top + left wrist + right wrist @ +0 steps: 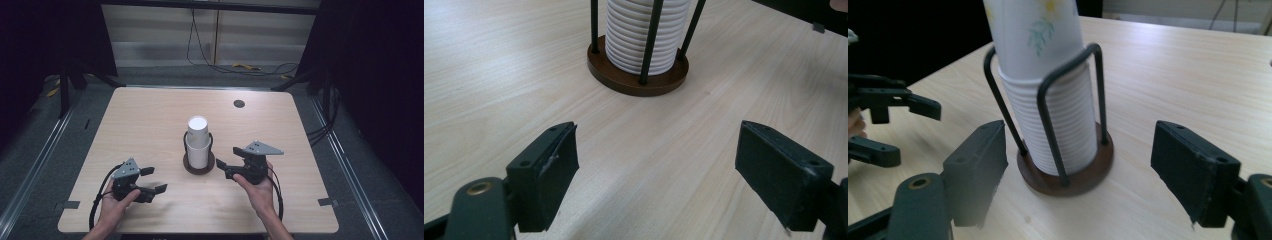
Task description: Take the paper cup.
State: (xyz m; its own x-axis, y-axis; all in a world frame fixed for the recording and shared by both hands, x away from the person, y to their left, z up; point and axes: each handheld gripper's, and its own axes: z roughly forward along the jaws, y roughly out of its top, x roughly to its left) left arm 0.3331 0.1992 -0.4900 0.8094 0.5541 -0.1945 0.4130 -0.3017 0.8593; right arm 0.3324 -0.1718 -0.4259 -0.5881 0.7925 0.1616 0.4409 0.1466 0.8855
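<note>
A stack of white paper cups point(198, 142) stood upright in a wire holder point(199, 165) with a round brown base and dark upright rods, placed near the middle of the light wooden surface point(150, 115). In the right gripper view, the topmost cup point(1035, 30) carried a small floral print and rose above the looped tops of the rods, while the ribbed rims of the nested cups point(1068, 120) sat inside the rods. The right tongs point(223, 167) were held in the person's right hand point(257, 192) just to the right of the holder, pointing toward it; the jaws stood spread, apart from the holder, with nothing between the pads. In the right gripper view the holder base point(1068, 177) lay ahead of the two black jaws, roughly centred between them. The left tongs point(152, 180) rested in the person's left hand point(117, 202) near the front left part of the surface, well apart from the holder, with jaws spread wide and empty. In the left gripper view the holder point(639, 75) appeared ahead of the jaws, across a stretch of bare surface. A small dark round grommet point(239, 104) sat in the surface toward its far right part.
</note>
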